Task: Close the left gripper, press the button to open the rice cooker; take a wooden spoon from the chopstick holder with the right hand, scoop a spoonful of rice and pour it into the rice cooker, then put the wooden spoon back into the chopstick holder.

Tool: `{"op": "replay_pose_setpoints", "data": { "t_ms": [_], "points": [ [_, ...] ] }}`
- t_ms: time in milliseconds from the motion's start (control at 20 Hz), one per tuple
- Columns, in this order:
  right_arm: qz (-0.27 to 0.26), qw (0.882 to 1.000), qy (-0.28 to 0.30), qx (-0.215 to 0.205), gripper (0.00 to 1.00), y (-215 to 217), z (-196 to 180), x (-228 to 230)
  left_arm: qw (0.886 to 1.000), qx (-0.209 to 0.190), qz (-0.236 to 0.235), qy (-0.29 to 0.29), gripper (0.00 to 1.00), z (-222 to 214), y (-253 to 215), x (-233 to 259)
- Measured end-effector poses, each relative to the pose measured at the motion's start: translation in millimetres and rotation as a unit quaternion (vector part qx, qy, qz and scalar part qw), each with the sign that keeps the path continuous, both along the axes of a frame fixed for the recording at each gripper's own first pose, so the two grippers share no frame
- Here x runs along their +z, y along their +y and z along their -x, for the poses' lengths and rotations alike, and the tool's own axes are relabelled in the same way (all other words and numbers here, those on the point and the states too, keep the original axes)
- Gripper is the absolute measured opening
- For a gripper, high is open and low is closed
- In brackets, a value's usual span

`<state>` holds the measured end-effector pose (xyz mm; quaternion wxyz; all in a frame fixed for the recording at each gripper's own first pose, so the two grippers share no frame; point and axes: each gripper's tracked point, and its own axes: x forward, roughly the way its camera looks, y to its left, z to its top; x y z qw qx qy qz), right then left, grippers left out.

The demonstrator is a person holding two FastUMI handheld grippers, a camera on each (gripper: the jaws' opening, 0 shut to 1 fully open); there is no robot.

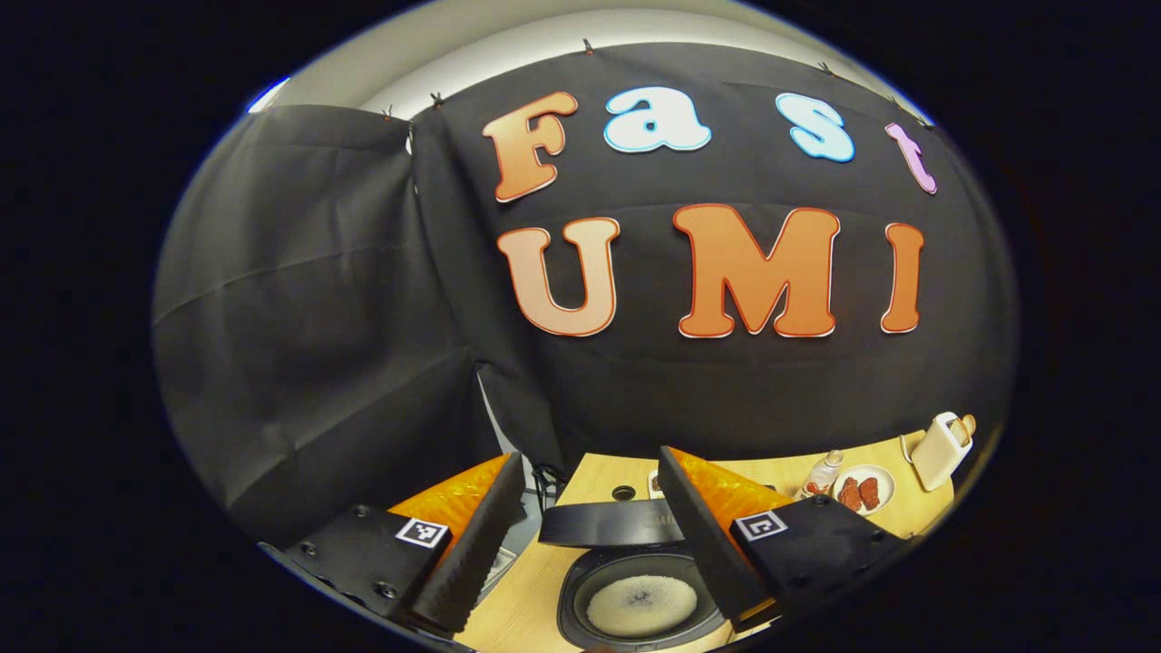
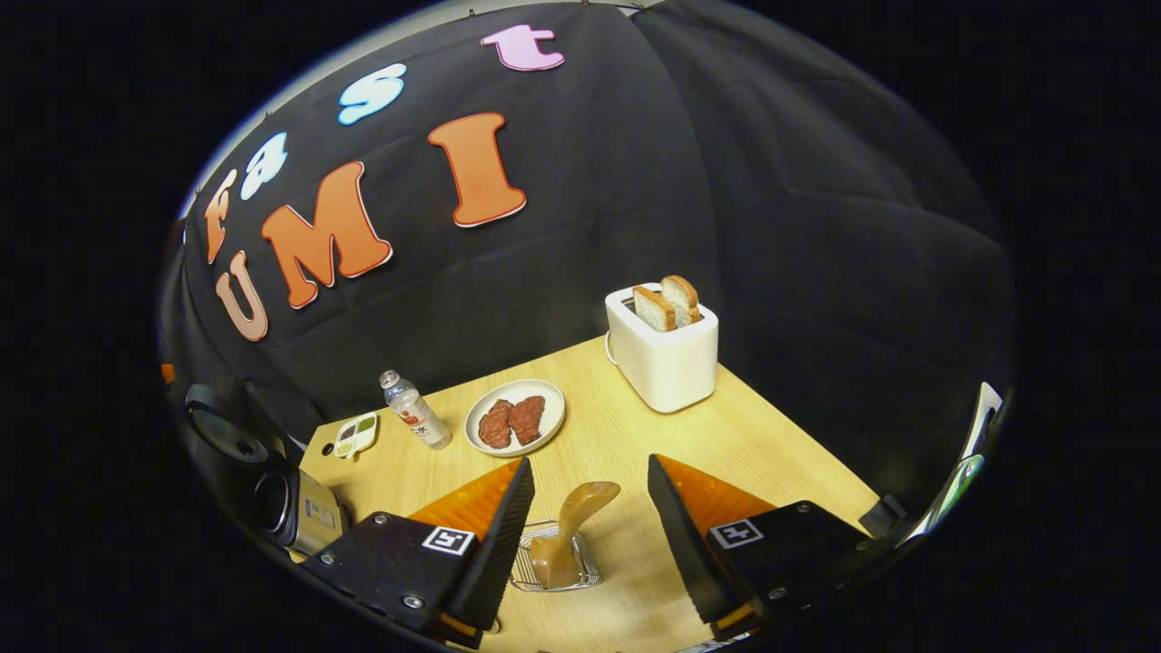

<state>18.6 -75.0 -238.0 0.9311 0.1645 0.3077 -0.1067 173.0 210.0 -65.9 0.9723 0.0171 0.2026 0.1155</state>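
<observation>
- Left gripper view: your left gripper (image 1: 590, 535) hangs with jaws wide apart over the open rice cooker (image 1: 639, 606), rice already inside, near the tabletop's front edge; dip lower and a finger could clip its raised lid (image 1: 609, 524).
- Right gripper view: your right gripper (image 2: 590, 535) is open and empty; the wooden spoon (image 2: 570, 531) stands in the chopstick holder (image 2: 555, 567) between its fingers. Close off-centre and the light wire holder may tip.
</observation>
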Motion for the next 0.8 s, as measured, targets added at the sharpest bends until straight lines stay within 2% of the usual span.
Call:
{"op": "replay_pose_setpoints", "data": {
  "t_ms": [50, 100, 150, 250, 300, 400, 550, 600, 650, 750, 800],
  "points": [
    [0.003, 1.0, -0.003, 0.001, 0.79, 2.9, 1.2, 5.4, 1.0, -0.007, 0.014, 0.007, 0.99, -11.0, -3.7, -6.5],
    [0.007, 1.0, -0.006, 0.005, 0.79, 6.0, 4.2, 10.4, 1.0, -0.008, 0.023, 0.017, 0.9, -19.2, -5.3, -15.8],
    [0.02, 1.0, -0.009, 0.008, 0.8, 5.3, 7.6, 15.2, 0.999, -0.011, 0.024, 0.026, 0.99, -28.3, -7.0, -23.6],
    [0.05, 0.998, -0.022, 0.001, 0.81, -4.2, 8.8, 28.5, 0.999, -0.014, 0.027, 0.044, 0.99, -43.1, -7.4, -40.3],
    [0.056, 0.998, -0.024, 0.002, 0.8, -4.8, 10.2, 32.9, 0.998, -0.02, 0.037, 0.056, 0.95, -47.6, -12.5, -50.5],
    [0.061, 0.998, -0.027, 0.004, 0.8, -3.7, 12.4, 39.7, 0.994, -0.025, 0.063, 0.088, 0.99, -50.5, -19.0, -74.1],
    [0.075, 0.996, -0.039, 0.0, 0.8, -7.5, 10.8, 45.3, 0.986, -0.03, 0.103, 0.125, 1.0, -45.8, -21.5, -99.5],
    [0.08, 0.996, -0.041, 0.002, 0.8, -7.3, 10.3, 46.2, 0.985, -0.028, 0.108, 0.13, 1.0, -40.8, -23.0, -100.6],
    [0.081, 0.996, -0.04, 0.005, 0.8, -4.5, 10.9, 46.0, 0.983, -0.03, 0.107, 0.143, 0.95, -36.5, -24.7, -107.0],
    [0.078, 0.996, -0.043, 0.017, 0.8, 3.4, 7.4, 45.0, 0.978, -0.028, 0.109, 0.174, 1.0, -16.8, -27.9, -114.6],
    [0.077, 0.996, -0.042, 0.023, 0.8, 6.6, 6.2, 42.8, 0.973, -0.029, 0.115, 0.198, 0.98, -3.4, -31.5, -121.9]
  ]
}}
